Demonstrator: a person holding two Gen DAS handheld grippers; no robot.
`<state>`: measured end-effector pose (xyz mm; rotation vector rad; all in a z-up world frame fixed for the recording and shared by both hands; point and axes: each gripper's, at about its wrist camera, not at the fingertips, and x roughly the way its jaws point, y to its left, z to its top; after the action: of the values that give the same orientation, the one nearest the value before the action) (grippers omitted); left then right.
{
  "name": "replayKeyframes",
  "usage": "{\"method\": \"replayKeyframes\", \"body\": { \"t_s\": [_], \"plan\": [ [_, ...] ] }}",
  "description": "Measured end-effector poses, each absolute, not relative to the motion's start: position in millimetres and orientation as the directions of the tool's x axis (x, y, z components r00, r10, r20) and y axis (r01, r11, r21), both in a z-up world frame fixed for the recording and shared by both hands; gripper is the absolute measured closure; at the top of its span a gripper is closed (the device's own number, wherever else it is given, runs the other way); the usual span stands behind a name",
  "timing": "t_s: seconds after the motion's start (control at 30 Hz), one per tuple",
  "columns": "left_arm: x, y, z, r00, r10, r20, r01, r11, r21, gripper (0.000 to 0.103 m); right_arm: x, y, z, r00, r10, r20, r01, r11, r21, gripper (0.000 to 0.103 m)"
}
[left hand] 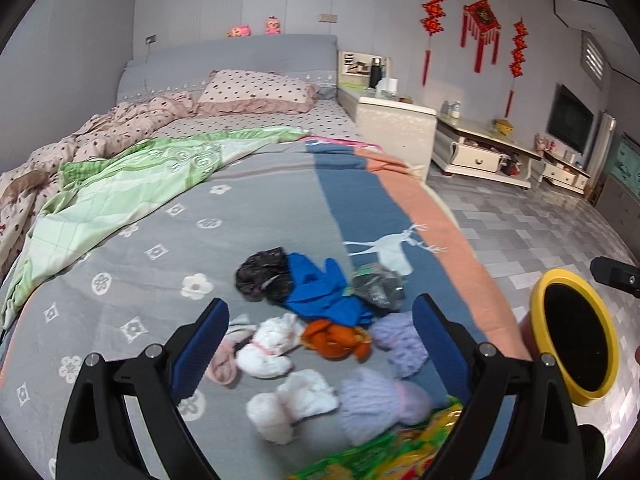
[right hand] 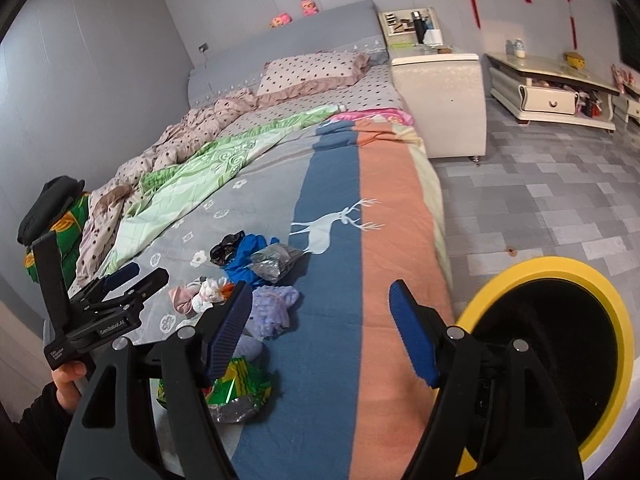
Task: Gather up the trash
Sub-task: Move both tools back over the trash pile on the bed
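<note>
Right tongs (right hand: 322, 334): blue ribbed pads wide, nothing between, over striped bed blanket (right hand: 332, 360). Left tongs (left hand: 320, 344): wide, empty, over sock pile.

Right view only: left tongs from the side (right hand: 120, 280), hand (right hand: 68, 380) on handle, small white lettering on black body, partly legible "CenRobot.AI".

Left view only: fluffy white socks (left hand: 266, 350), orange cloth (left hand: 336, 340).

Trash: crinkled green-yellow wrapper (right hand: 236, 390) with foil lining near bed's foot; silvery packet (right hand: 274, 262) beside blue cloth (right hand: 248, 258). Yellow-rimmed round bin (right hand: 560, 360), dark inside, right of bed.
</note>
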<state>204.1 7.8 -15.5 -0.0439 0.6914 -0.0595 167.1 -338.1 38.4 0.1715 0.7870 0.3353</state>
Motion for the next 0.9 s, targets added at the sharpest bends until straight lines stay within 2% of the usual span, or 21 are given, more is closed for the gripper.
{"method": "replayKeyframes", "body": {
  "t_s": [0.47, 0.9],
  "plan": [
    [219, 85, -52, 0.715, 0.06, -0.697, -0.101, 0.995, -0.017, 0.013, 210, -263, -2, 0.569, 0.364, -0.737, -0.307, 0.926, 0.22, 0.035],
    [231, 117, -102, 0.646, 0.07, -0.76, -0.161, 0.986, -0.047, 0.014, 238, -223, -54, 0.485, 0.334, -0.809, -0.341, 0.923, 0.177, 0.035]
  ]
}}
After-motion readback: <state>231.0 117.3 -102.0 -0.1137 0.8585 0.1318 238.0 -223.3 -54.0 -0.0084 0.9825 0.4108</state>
